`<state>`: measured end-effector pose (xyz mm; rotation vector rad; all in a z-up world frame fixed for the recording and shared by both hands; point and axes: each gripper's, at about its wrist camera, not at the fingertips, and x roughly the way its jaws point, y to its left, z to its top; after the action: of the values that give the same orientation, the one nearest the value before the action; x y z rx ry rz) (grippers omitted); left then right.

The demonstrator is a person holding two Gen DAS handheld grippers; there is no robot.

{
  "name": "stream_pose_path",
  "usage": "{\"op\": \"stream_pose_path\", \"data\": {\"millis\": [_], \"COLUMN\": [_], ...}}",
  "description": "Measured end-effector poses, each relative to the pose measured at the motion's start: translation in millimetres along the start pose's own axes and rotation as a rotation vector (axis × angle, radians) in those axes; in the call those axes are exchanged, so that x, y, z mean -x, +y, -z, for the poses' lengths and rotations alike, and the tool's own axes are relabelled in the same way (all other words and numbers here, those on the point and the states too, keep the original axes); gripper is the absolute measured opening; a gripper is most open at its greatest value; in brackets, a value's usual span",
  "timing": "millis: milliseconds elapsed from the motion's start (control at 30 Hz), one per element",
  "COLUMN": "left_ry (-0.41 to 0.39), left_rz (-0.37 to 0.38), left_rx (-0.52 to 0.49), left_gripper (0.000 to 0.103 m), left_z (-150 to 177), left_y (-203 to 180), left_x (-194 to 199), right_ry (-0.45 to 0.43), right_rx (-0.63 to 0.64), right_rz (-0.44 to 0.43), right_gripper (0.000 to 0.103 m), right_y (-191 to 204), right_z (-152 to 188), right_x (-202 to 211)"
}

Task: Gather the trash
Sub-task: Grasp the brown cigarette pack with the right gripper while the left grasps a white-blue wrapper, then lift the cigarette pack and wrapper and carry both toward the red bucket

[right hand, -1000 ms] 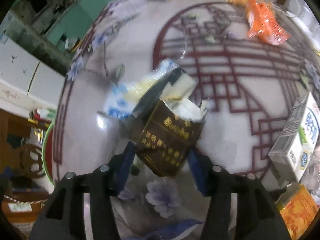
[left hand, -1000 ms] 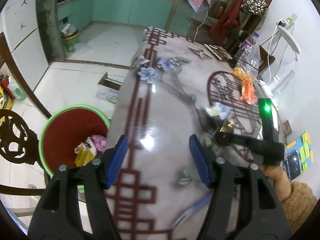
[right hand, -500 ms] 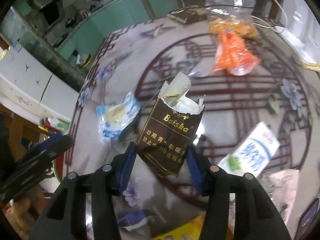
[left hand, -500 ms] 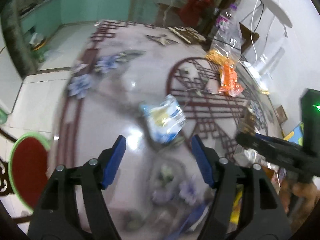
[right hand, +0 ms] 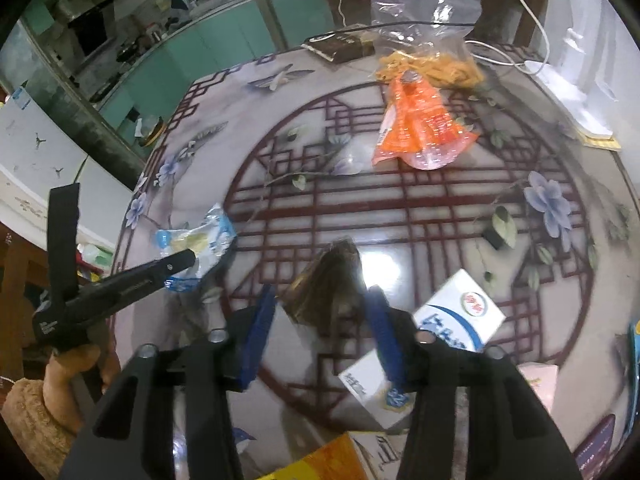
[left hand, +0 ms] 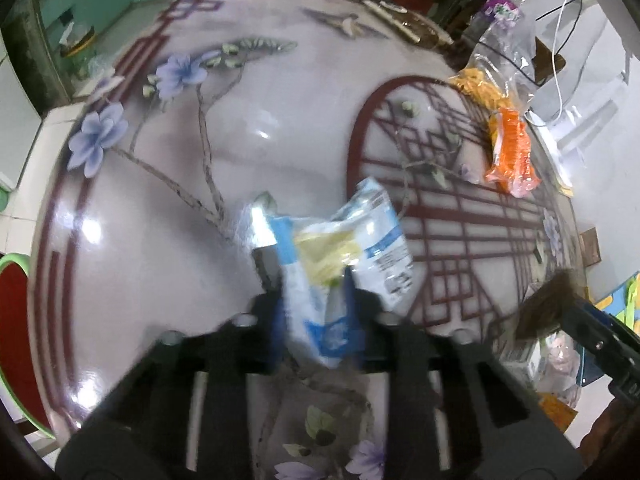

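Both tools apparently grip trash.

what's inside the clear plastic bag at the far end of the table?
The clear plastic bag holds yellow-orange strip-like snacks heaped at its bottom. Its upper part looks empty. What the snacks are is unclear.
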<state>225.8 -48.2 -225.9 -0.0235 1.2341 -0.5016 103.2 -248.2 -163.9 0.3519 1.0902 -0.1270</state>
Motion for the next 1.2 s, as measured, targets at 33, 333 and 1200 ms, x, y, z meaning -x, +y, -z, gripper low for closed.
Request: {"op": "stream_pose_path", "data": {"millis": [33,333,1200], "left_ry": [0.002,-0.074,-0.32], "left_rz": [0.005,0.039,-0.016], "left_rx": [-0.002,-0.027,0.018], "left_gripper": [0.011,0.003,0.003], "left_z": [0,3,78], "left_y": [0,-9,13], "left_x": [0,31,181], "right_ry": [0.005,0.037,-0.141], "right_rx": [0.006,0.047,0.172], "right_rz": [-0.006,0.009,-0.075], "right_gripper": [0.037,0.062,0.018], "right_y": [2,4,82], "right_z": [0,-5,14], "right_x": [-2,-8,66]}}
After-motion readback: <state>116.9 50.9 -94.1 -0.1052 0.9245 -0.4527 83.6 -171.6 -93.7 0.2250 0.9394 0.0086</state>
